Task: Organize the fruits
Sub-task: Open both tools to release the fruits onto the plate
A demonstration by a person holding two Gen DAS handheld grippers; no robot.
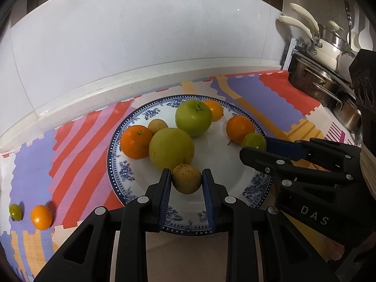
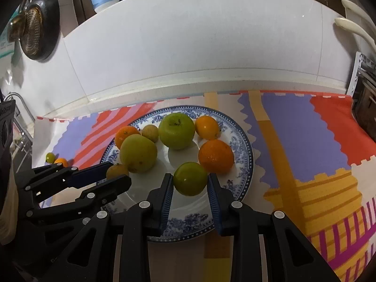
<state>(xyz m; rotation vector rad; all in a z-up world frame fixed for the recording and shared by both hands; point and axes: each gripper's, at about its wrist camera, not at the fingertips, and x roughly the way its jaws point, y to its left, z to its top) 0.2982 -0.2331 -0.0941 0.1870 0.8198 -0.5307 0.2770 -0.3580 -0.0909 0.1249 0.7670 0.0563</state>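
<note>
Over the near part of the blue-patterned plate (image 1: 117, 162), the left tool (image 1: 186, 181) is closed against a brown fruit (image 1: 186, 178), and the right tool (image 2: 190, 183) is closed against a small green fruit (image 2: 190, 178), both pads touching each.

Glossy glazed plate (image 1: 235, 162), shiny steel pots (image 1: 329, 80), matt patterned mat (image 2: 305, 129).

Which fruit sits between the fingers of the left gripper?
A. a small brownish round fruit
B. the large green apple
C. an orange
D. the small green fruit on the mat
A: in the left wrist view, the small brownish fruit sits between the blue pads of the left gripper, over the plate.
</note>
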